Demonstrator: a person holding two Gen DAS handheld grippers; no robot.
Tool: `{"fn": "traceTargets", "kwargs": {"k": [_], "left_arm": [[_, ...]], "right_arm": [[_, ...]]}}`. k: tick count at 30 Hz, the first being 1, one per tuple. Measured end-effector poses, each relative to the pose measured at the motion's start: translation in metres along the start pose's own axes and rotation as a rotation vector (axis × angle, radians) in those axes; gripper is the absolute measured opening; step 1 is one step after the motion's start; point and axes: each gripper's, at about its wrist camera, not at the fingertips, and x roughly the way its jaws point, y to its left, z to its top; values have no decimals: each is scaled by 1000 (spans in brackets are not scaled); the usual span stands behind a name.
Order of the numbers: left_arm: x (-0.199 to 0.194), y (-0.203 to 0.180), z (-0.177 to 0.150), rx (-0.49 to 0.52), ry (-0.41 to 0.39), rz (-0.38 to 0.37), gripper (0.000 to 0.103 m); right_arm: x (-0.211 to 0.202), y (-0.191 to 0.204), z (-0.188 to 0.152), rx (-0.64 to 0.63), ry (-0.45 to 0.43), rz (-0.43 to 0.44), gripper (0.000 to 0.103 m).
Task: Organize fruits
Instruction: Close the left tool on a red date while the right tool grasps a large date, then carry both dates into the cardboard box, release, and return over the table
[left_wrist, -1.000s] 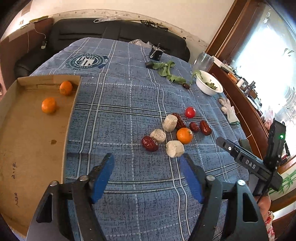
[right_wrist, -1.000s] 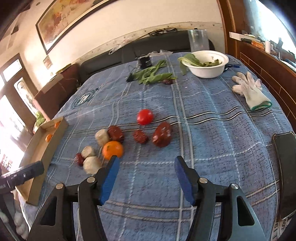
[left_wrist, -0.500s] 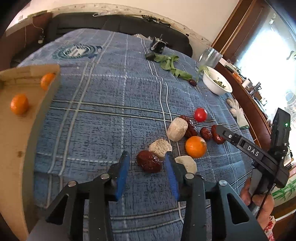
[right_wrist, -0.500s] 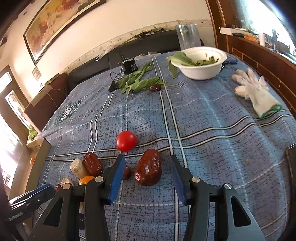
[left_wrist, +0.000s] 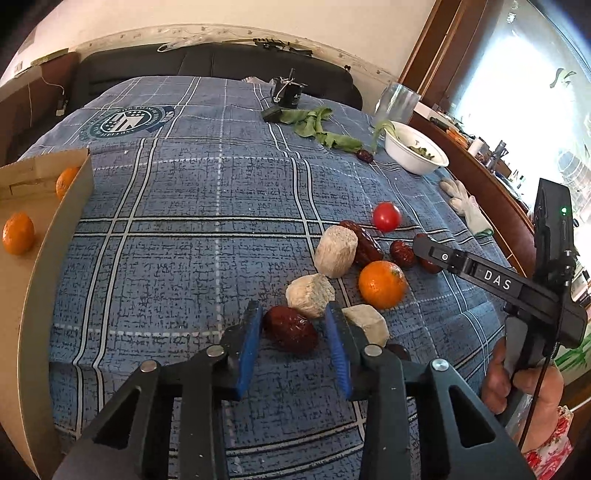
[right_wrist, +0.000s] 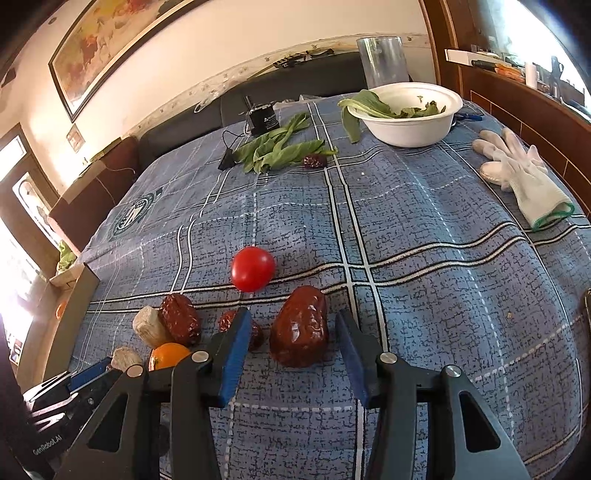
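My left gripper (left_wrist: 293, 325) is open, its blue pads either side of a dark red date (left_wrist: 291, 328) on the blue plaid cloth. Just beyond lie pale root chunks (left_wrist: 336, 251), an orange (left_wrist: 382, 284), more dates (left_wrist: 364, 242) and a cherry tomato (left_wrist: 386, 216). My right gripper (right_wrist: 291, 332) is open around a large red date (right_wrist: 300, 331); gaps show on both sides. The tomato (right_wrist: 253, 268) lies just beyond it. A cardboard tray (left_wrist: 35, 266) at the left holds two oranges (left_wrist: 17, 233).
A white bowl of greens (right_wrist: 408, 109), loose leaves (right_wrist: 280, 149) with a single date (right_wrist: 314, 161), a black device (right_wrist: 262, 118) and a clear glass (right_wrist: 380, 61) stand at the far side. A white glove (right_wrist: 524, 173) lies at the right. A dark sofa is behind.
Both grippers have moved forward and down and narrowed. The left one now straddles the dark red date, the right one the large date.
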Motion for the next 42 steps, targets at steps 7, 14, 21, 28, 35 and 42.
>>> {"fn": "traceTargets", "kwargs": {"k": [7, 14, 21, 28, 35, 42], "left_arm": [[-2, 0, -3, -7, 7, -8, 28], [-3, -9, -7, 45, 13, -5, 29], [-4, -11, -5, 53, -13, -32, 28], [-16, -7, -4, 35, -66, -28, 29], [-99, 21, -18, -51, -87, -82, 29], [-164, 106, 18, -138, -133, 130, 29]], "right_arm": [[-1, -2, -1, 3, 3, 1, 34], [0, -2, -1, 4, 1, 2, 34], [-7, -5, -2, 25, -32, 1, 33], [-27, 10, -10, -10, -75, -47, 33], [-74, 76, -22, -114, -84, 117, 34], [-65, 189, -21, -246, 9, 322, 34]]}}
